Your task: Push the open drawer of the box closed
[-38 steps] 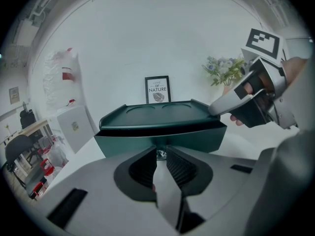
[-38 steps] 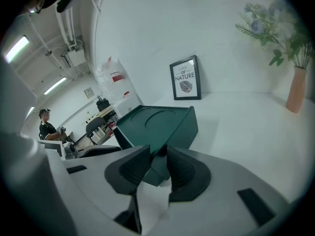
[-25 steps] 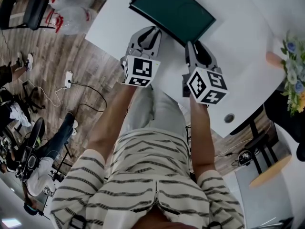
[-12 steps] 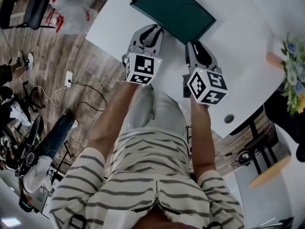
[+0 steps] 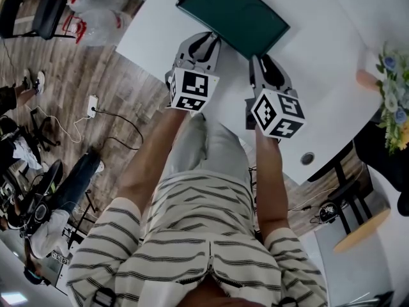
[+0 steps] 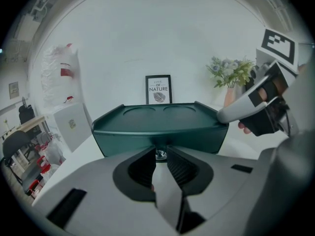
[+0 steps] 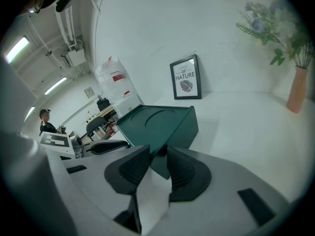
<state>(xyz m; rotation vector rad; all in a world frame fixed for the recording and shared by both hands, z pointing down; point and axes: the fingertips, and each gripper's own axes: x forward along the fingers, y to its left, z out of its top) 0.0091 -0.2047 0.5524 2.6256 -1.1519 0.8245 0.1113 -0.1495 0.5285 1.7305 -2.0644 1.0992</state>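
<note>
- Left hand-held gripper is up at the front face of the green box. Its jaws are a narrow slit apart and clamp nothing.
- Its own view shows a small metal knob sitting right in that slit, at the foot of the box front. I cannot tell whether the tips touch it.
- The box sits close to the near edge of the white surface, its front turned toward the person.
- Right hand-held gripper is at the box's right front corner, jaws likewise slightly parted and empty.
- My read is that this is the closing push, and late in it. The front looks about flush with the box body, with no drawer visibly sticking out.
- The next move calls for a straight, level shove away from the near edge. The right side should brace so the box doesn't slide or twist across the surface.
- The head view gives the layout, both grippers side by side at the box front, but hides the front face.
- Only the left gripper view shows the knob. It also shows the right gripper's tip against the box's corner.
- The right gripper view catches the box corner-on, with its top recess, and no knob.
</note>
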